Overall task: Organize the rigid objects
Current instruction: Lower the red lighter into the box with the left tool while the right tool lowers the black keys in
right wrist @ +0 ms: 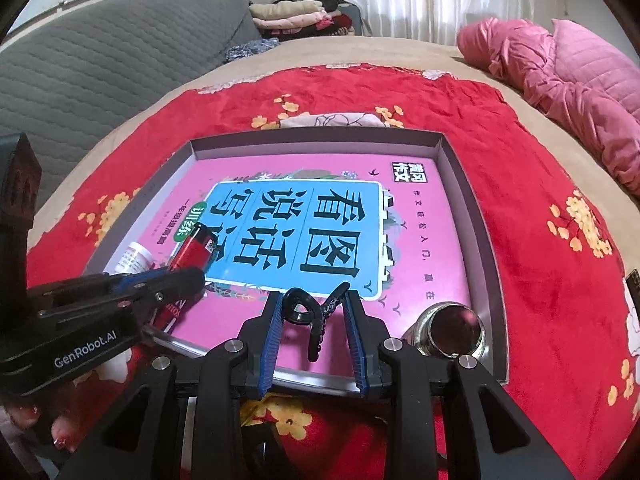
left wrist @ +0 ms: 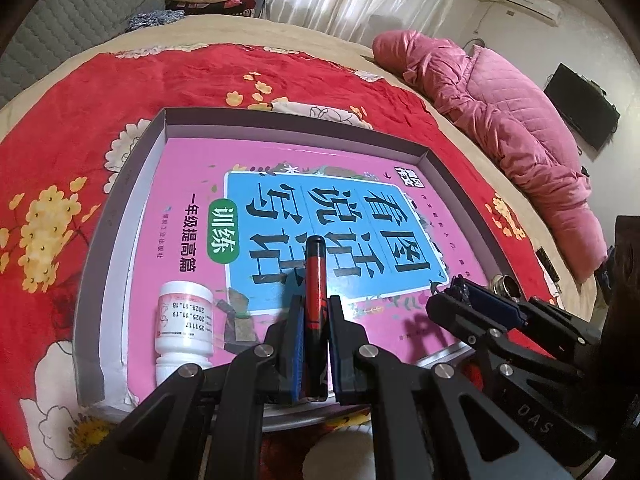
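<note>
Placing is in hand: the left gripper (left wrist: 315,344) clenches a red lighter (left wrist: 315,312) and the right gripper (right wrist: 314,334) a black hair clip (right wrist: 310,316) over the shallow box's (right wrist: 460,184) near edge on the bed, so each must lower and release.

The pink book (right wrist: 320,236) reads 看图说话写话, with 训练 on a green oval and 一年级提高篇 beside it (all upside down from here). The white bottle (left wrist: 185,322) shows 2025.11.19 and 2028.11.18. The left gripper (right wrist: 188,280) body says GenRobot.AI.
</note>
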A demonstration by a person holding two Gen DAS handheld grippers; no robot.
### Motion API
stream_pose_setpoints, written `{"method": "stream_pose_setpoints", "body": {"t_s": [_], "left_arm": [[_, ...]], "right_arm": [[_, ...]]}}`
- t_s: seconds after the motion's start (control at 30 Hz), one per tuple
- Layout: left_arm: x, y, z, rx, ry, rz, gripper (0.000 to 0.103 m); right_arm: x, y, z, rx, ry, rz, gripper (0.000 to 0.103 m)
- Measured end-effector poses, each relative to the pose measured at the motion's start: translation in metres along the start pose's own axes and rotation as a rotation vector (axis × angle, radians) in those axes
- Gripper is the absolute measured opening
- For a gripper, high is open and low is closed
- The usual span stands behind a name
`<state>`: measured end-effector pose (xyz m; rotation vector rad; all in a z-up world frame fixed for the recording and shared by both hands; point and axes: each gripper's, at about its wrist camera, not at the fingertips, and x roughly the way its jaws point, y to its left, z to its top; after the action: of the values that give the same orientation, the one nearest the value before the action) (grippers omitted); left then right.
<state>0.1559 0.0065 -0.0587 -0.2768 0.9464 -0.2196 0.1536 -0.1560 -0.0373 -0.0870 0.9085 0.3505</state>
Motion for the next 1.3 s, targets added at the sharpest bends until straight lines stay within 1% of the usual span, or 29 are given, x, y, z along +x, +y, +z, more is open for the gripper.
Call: {"method": "stream_pose_setpoints", "body": {"t_s": [0.5, 0.7, 0.9, 1.27, 1.3], "left_arm": [[0.001, 0.002, 0.001, -0.016, 0.001, -0.024, 0.011], [-0.001, 0.005, 0.002, -0.039, 0.004, -0.046, 0.011], [-0.001, 0.004, 0.002, -0.034, 0.008, -0.04, 0.011], [-0.002, 0.004, 0.001, -0.026, 0.005, -0.031, 0.011], [-0.003, 0.004, 0.001, -0.024, 0.003, -0.025, 0.013]], "right_arm": [[0.004, 0.006, 0.0, -0.04, 0.014, -0.03, 0.031], [0.008, 0.005, 0.004, -0.03, 0.039, -0.034, 0.031], [0.011, 0.001, 0.006, -0.001, 0.063, -0.024, 0.032], [0.011, 0.002, 0.006, 0.004, 0.068, -0.035, 0.032], [0.011, 0.002, 0.006, 0.004, 0.068, -0.036, 0.032]]}}
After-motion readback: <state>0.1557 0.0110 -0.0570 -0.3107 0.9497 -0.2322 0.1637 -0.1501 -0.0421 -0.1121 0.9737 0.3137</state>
